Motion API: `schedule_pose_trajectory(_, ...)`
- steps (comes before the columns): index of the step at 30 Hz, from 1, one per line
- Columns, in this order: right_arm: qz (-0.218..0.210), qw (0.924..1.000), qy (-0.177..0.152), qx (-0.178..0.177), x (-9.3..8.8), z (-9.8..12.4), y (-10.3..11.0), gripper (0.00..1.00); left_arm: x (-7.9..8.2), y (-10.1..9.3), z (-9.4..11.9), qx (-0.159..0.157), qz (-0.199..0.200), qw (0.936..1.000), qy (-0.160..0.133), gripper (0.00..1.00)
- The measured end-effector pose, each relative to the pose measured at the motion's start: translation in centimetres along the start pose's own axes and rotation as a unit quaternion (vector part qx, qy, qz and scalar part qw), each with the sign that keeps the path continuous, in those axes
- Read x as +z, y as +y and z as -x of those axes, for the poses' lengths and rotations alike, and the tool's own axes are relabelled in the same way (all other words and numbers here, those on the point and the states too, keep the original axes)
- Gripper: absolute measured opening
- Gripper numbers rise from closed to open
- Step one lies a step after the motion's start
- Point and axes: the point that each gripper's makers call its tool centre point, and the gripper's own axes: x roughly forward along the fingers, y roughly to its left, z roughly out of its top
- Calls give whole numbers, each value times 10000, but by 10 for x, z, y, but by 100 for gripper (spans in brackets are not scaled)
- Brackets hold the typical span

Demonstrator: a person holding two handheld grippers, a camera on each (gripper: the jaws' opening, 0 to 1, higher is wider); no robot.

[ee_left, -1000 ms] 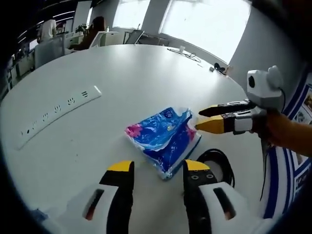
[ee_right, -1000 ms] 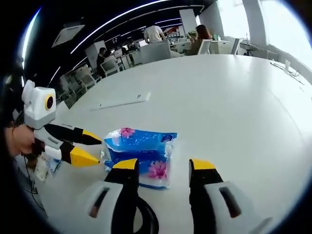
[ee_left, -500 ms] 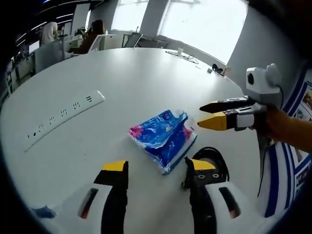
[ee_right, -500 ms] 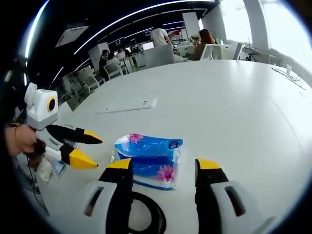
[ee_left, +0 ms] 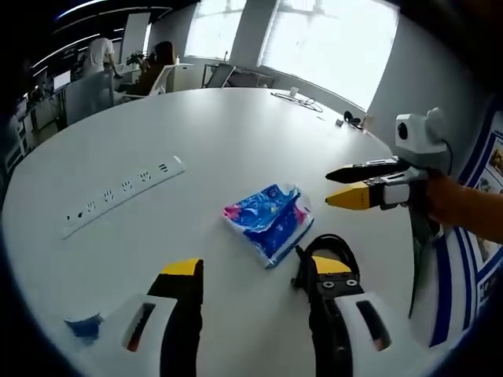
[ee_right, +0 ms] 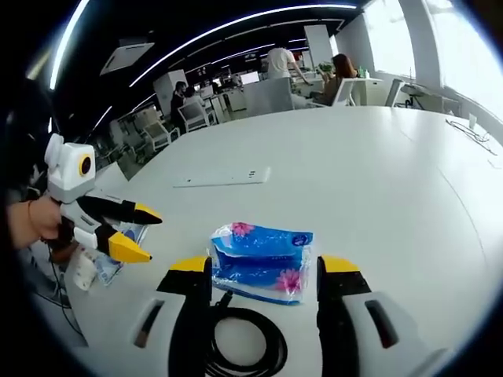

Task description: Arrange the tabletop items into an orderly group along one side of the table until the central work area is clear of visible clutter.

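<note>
Pulling back from the blue tissue pack (ee_left: 267, 221), both tools spread, black cable coil (ee_right: 244, 345) now revealed.

left gripper (ee_left: 250, 276): white body, black jaws, yellow tips | right gripper (ee_right: 264, 271): same white, black and yellow build | each jaw base has a dark slot

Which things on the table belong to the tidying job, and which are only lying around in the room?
For the job:
blue tissue pack
black cable coil
white power strip
small packet at the table edge

Only around:
chairs
cables on the far side of the table
</note>
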Motion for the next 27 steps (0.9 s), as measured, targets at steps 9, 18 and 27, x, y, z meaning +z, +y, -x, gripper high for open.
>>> schedule_pose_trajectory(9,167,9996,-39,205,8,5,26,52,-3,6,35,153,126,9996,-193,55)
schedule_pose_trajectory(18,322,9987,-68,393,18,5,54,52,-13,19,72,386,264,9984,-322,55)
schedule_pose_trajectory(27,504,9972,-44,556,25,5,79,52,-23,32,109,598,350,9966,-435,55)
